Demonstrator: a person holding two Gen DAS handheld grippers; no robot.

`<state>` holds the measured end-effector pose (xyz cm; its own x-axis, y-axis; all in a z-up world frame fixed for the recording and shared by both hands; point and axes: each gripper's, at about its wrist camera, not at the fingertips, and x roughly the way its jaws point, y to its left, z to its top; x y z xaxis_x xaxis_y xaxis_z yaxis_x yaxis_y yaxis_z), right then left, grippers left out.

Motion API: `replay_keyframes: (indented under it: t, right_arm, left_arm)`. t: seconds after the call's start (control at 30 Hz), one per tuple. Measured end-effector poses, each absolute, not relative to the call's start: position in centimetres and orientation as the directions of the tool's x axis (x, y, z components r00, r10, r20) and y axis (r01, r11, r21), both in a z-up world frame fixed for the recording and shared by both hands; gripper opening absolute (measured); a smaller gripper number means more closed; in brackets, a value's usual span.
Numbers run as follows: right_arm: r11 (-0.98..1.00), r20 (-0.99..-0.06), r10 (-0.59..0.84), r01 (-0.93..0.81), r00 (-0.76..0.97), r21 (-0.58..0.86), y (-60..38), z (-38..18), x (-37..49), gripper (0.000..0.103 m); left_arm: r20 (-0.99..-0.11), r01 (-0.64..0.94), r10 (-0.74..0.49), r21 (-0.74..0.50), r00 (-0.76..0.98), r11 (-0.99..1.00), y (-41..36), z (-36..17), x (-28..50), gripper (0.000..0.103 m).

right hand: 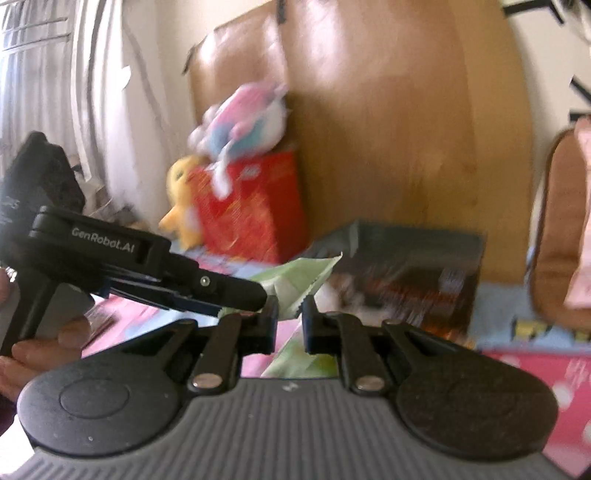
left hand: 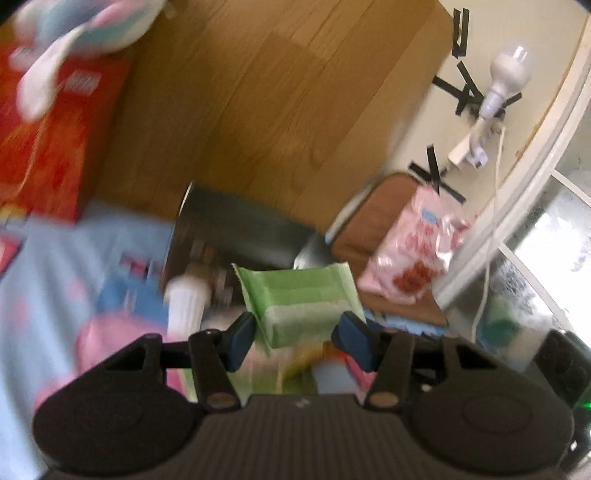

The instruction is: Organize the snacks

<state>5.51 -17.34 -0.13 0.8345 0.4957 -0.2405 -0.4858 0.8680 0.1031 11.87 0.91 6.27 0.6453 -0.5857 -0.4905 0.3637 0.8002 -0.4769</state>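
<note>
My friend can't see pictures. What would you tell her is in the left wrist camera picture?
A light green snack packet sits between the fingers of the left gripper, above a blue and pink patterned cloth. Behind it are a dark box, a red box with a plush toy on top, and a pink snack bag on a brown cushion. The picture is blurry.

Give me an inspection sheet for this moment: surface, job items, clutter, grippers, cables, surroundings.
Surface: printed cloth, blue and pink.
Job's things: green packet held up between both grippers; pink bag on brown cushion; red box; dark box.
Clutter: plush toy on the red box; yellow plush beside it.
Grippers: left gripper and right gripper each shut on the packet.
Cables: white cord down the wall.
Surroundings: wood panel; curtain.
</note>
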Motion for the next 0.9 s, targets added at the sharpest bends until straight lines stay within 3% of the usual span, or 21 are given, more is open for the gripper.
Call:
replay_keyframes:
  t: [0.17,0.2,0.23,0.3,0.4,0.47,0.53,0.6,0.7,0.8,0.9]
  right_arm:
    - [0.916,-0.233,0.4,-0.378,0.886,0.134,-18.4,0.7,11.7,0.02]
    - [0.927,-0.246,0.373,-0.351,0.895,0.132,-18.5,0.6,12.8,0.023]
    - [0.938,-0.259,0.346,-0.325,0.902,0.123,-18.8,0.4,13.7,0.037]
    - [0.96,-0.256,0.273,-0.245,0.927,0.136,-20.2,0.3,14.1,0.047]
    - [0.936,-0.245,0.288,-0.217,0.926,0.278,-23.9,0.0,12.8,0.047]
    - [0.892,-0.219,0.361,-0.268,0.906,0.363,-25.6,-0.3,11.0,0.047]
    - [0.888,-0.208,0.414,-0.342,0.886,0.309,-25.3,-0.8,8.6,0.047]
    - [0.891,-0.26,0.427,-0.355,0.866,0.283,-25.0,-1.9,7.3,0.047]
    - [0.841,-0.306,0.506,-0.381,0.807,0.385,-25.3,-3.5,7.6,0.046]
    - [0.833,-0.322,0.525,-0.398,0.788,0.384,-24.6,-3.9,7.6,0.046]
    - [0.805,-0.33,0.564,-0.414,0.757,0.425,-23.6,-3.8,9.0,0.046]
  left_arm:
    - [-0.507,0.346,-0.539,-0.428,0.673,0.835,-2.5,6.8,19.1,0.054]
    - [-0.518,0.335,-0.525,-0.419,0.675,0.844,-2.8,6.6,20.0,0.056]
    - [-0.526,0.318,-0.504,-0.407,0.685,0.856,-2.9,6.4,20.7,0.056]
    - [-0.519,0.279,-0.465,-0.397,0.717,0.874,-2.1,6.1,21.1,0.057]
    - [-0.533,0.206,-0.425,-0.421,0.732,0.883,0.3,5.0,20.8,0.059]
    - [-0.51,0.255,-0.451,-0.408,0.732,0.877,1.1,4.8,19.0,0.06]
    - [-0.506,0.316,-0.459,-0.346,0.73,0.884,0.6,4.6,16.7,0.062]
    - [-0.511,0.364,-0.491,-0.334,0.705,0.869,0.0,4.0,14.6,0.066]
    - [-0.547,0.354,-0.542,-0.416,0.639,0.838,0.0,2.7,13.5,0.067]
    - [-0.547,0.299,-0.592,-0.533,0.593,0.792,1.0,1.6,14.2,0.067]
    - [-0.57,0.255,-0.571,-0.54,0.591,0.802,0.8,0.5,15.2,0.063]
